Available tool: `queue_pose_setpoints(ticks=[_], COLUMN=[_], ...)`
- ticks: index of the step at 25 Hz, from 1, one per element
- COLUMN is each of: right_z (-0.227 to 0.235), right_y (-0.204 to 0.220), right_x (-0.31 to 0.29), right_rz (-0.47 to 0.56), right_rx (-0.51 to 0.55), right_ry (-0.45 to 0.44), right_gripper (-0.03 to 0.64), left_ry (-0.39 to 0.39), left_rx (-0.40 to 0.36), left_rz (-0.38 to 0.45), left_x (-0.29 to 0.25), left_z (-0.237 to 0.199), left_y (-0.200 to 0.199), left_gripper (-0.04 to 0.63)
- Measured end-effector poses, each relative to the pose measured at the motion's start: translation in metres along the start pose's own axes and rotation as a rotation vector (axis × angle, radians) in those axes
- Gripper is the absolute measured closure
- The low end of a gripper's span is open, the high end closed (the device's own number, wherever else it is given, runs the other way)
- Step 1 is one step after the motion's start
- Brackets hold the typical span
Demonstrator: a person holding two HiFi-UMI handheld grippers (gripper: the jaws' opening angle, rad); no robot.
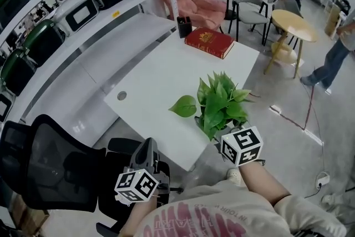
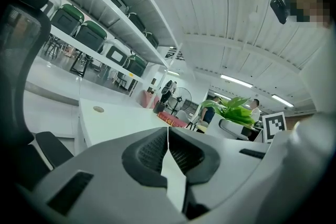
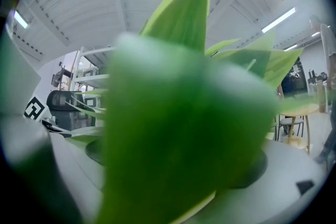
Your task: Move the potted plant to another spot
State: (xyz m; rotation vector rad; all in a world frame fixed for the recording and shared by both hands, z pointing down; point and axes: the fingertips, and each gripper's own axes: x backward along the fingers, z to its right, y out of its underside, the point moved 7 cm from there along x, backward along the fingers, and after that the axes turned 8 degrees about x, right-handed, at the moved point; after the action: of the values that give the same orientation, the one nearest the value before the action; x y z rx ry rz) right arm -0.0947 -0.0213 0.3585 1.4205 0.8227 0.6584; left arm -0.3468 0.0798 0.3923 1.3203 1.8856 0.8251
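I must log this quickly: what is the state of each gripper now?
Left gripper: closed, holding nothing.
Right gripper: jaws apart around the potted plant; the leaves hide whether it grips the plant.

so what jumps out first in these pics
The green potted plant at the near right corner of the white desk stands out. The right gripper sits among its leaves, jaws apart, and the leaves fill that gripper's view. A red book lies at the desk's far end.

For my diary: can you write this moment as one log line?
left gripper: jaws shut, empty | right gripper: among leaves, grip unclear | potted plant: at table edge
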Motion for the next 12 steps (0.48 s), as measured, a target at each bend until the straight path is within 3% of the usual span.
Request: queue_pose_setpoints(ticks=[12], right_z=[0.072], right_y=[-0.009], right_x=[0.014], right_rz=[0.018], right_rx=[-0.033], right_ry=[-0.063], right_gripper=[0.048], left_ry=[-0.042], left_rx=[-0.005], left_rz=[0.027], left_x=[-0.034], left_z=[0.061], left_y=[0.016], left_gripper=[0.569])
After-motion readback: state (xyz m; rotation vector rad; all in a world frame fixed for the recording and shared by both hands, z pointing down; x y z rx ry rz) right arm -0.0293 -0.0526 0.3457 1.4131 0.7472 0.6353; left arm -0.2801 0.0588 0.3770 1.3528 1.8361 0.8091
